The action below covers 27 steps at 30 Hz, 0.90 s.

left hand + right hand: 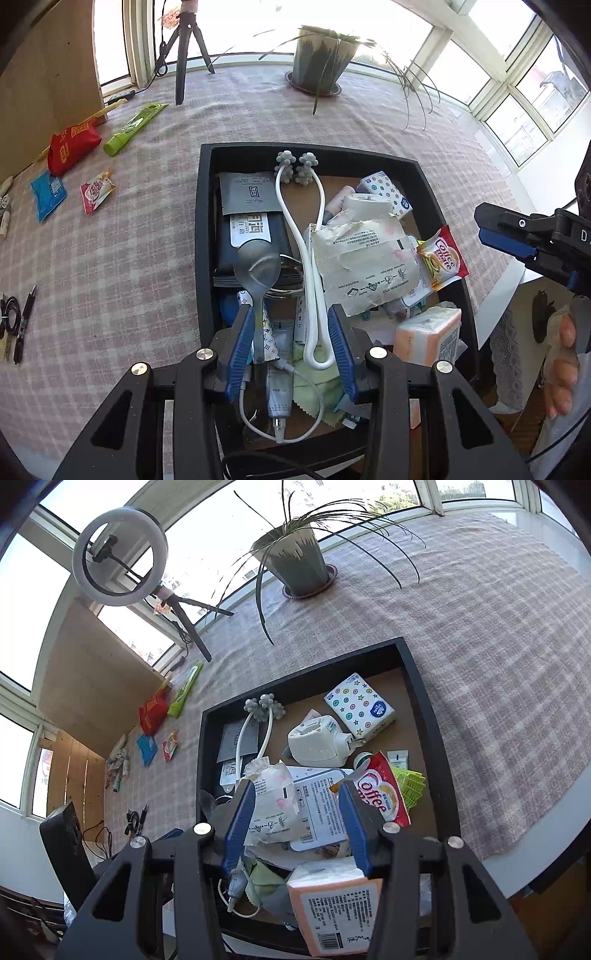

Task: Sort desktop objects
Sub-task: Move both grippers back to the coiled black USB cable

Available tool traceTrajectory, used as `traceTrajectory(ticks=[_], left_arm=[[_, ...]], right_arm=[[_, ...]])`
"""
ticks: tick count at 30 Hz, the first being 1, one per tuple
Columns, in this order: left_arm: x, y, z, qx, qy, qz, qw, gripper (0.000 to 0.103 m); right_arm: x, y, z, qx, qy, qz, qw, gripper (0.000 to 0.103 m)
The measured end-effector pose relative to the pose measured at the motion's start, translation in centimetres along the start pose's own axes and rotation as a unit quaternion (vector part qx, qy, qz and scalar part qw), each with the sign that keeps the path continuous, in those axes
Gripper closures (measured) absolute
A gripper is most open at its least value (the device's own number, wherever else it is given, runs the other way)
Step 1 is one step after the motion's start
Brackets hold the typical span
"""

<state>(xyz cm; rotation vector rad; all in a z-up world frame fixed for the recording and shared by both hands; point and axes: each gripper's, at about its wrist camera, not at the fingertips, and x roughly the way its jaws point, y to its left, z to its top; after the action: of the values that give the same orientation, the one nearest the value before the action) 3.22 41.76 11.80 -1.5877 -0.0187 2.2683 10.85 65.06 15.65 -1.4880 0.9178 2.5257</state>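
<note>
A black tray point(201, 221) holds a heap of small things. My left gripper point(291, 314) hangs open over its near end, with a metal spoon point(256, 266) handle and the loop of a white roller massager point(314, 280) between its fingers, pads not pressing. My right gripper point(296, 788) is open above a torn paper packet point(273, 797) and a white printed card point(325, 808). A Coffee mate sachet point(380, 797) lies by its right finger, and an orange tissue pack point(332, 904) sits under it. The right gripper point(491, 230) also shows at the tray's right side.
On the checked cloth left of the tray lie a red pouch point(72, 146), a green tube point(131, 127), a blue sachet point(48, 194), a red-white sachet point(96, 190) and a pen point(24, 325). A potted plant point(319, 62) and a tripod point(184, 48) stand at the back.
</note>
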Motion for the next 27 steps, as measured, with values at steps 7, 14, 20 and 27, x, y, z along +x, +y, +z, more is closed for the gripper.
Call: traceTrajectory(ticks=[7,14,20,27], left_arm=[[-0.8,3.0,-0.5,-0.020,-0.003,0.014,0.9997,0.064],[-1.9,7.3,-1.2,-0.047,-0.004,0.024,0.9986,0.064],[-3.1,12.2,-2.0,-0.077,-0.006,0.036,0.9964,0.064],[-4.5,19.5,-3.6,-0.133,-0.011,0.051,0.9898,0.064]], right_arm=[[1.5,2.3,-0.7,-0.012,0.019,0.011,1.000,0.056],[3.6,5.9,-1.4,-0.029,0.039,0.022,0.999,0.056],[5.5,10.0,-2.3,-0.047,0.054,0.036,0.997,0.056],[9.1,16.9,-4.0,-0.092,0.083,0.047,0.991,0.056]])
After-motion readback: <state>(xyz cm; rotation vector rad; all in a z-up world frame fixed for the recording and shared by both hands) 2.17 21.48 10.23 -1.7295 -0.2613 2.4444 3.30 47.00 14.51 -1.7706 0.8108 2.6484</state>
